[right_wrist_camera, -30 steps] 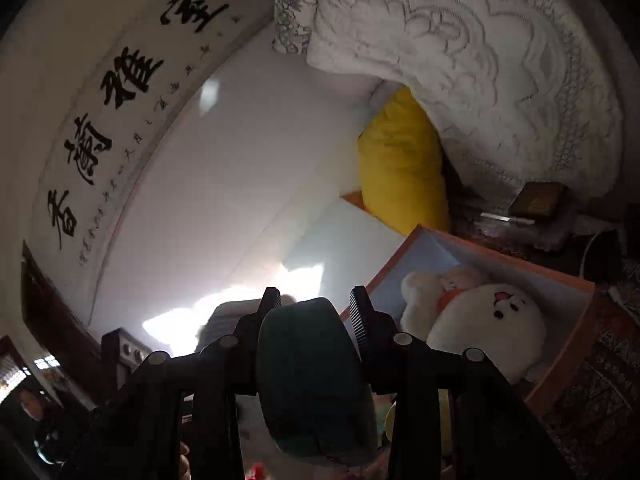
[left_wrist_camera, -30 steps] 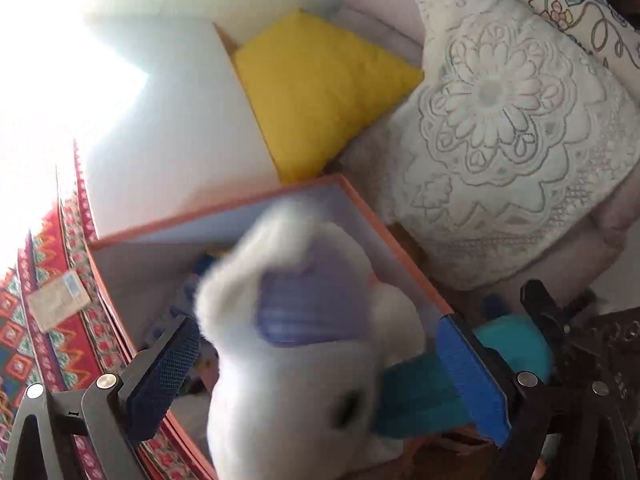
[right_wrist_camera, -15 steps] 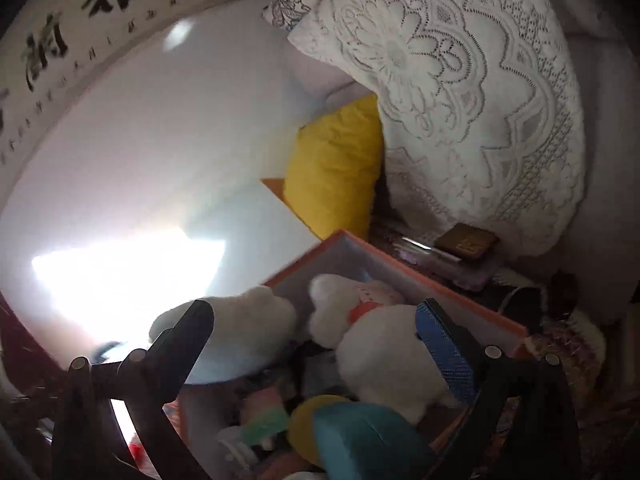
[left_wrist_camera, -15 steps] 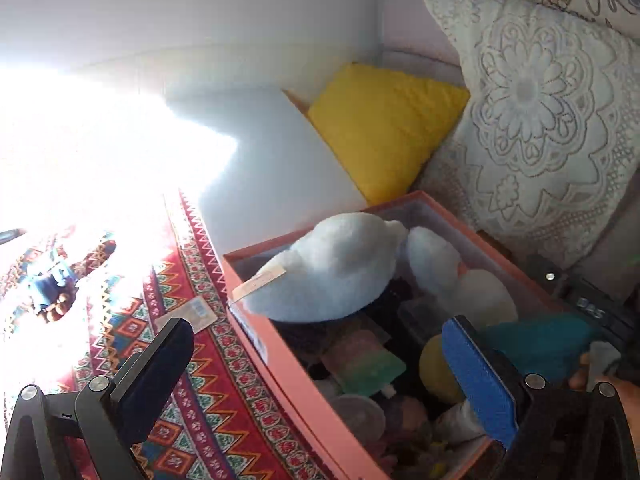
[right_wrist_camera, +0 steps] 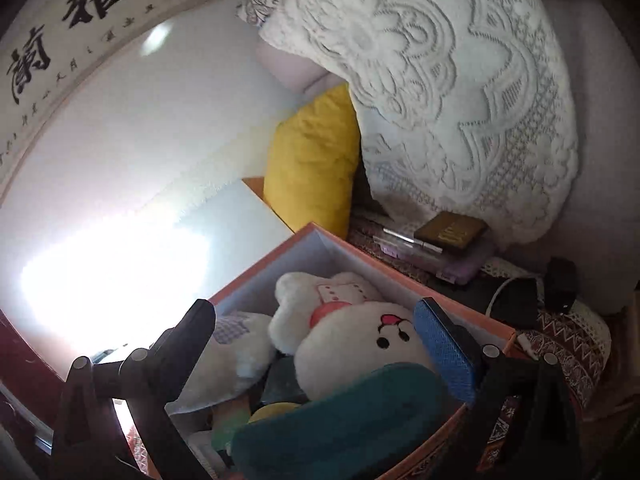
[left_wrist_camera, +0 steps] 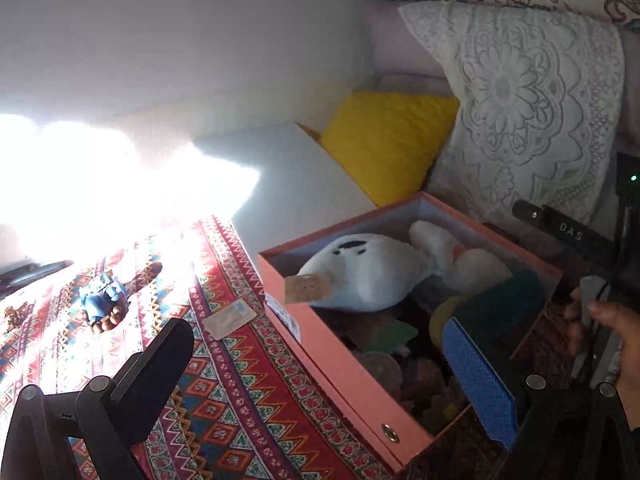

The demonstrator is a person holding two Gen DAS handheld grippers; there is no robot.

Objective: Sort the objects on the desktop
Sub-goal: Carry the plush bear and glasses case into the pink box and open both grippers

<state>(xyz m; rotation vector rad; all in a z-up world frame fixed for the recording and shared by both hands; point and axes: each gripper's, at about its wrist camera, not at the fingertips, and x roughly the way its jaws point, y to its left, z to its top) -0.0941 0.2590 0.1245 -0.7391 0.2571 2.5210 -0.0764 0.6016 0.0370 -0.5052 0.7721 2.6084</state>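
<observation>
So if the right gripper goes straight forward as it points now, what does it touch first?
Probably the white plush toy in the orange box; it lies right between the open right gripper fingers. The teal object sits lower; depth is unclear.

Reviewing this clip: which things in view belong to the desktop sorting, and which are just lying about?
Part of the job:
- orange box
- white plush toys in it
- teal object at the near end of the box
- blue toy and small card on the patterned cloth
- both hand-held grippers, open

Lying about:
- yellow cushion
- lace pillow
- brown case behind the box
</observation>
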